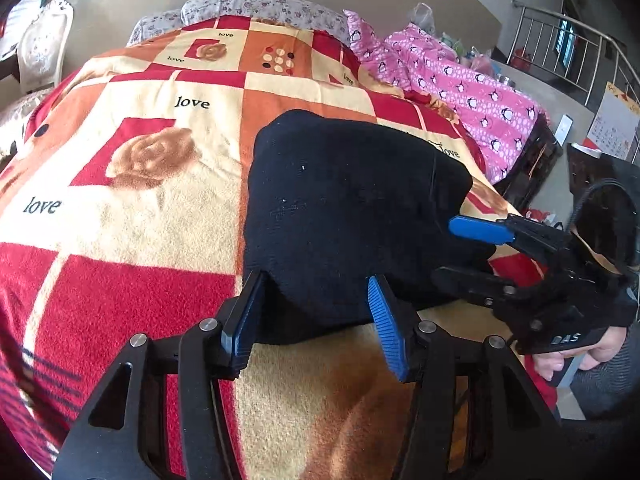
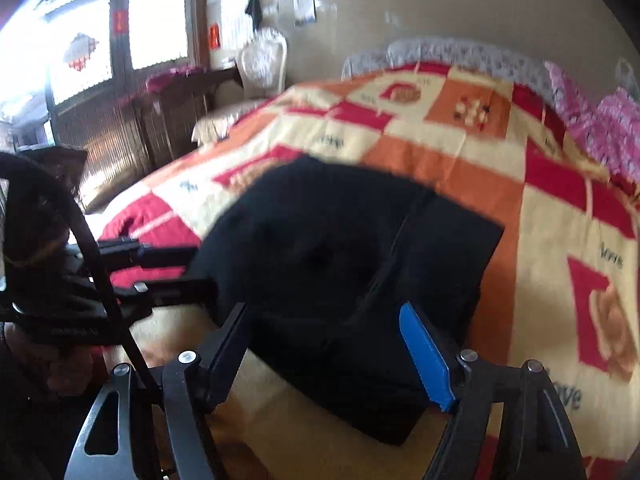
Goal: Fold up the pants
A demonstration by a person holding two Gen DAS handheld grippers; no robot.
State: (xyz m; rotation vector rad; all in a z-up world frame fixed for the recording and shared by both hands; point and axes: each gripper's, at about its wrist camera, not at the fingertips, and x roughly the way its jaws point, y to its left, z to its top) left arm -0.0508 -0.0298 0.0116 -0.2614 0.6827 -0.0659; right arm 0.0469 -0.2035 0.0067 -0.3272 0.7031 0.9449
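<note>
Both tools' jaws stand parted just before the folded black pants (image 1: pixel 344 216).

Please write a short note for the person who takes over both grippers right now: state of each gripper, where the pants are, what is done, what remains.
Left gripper: open, holding nothing, at the near edge of the pants.
Right gripper: open, empty, also at the near edge.
The black pants lie in a compact folded bundle on the patterned blanket.
Done: pants appear folded.
Left: probably only to check the fold and tidy the edges.
</note>
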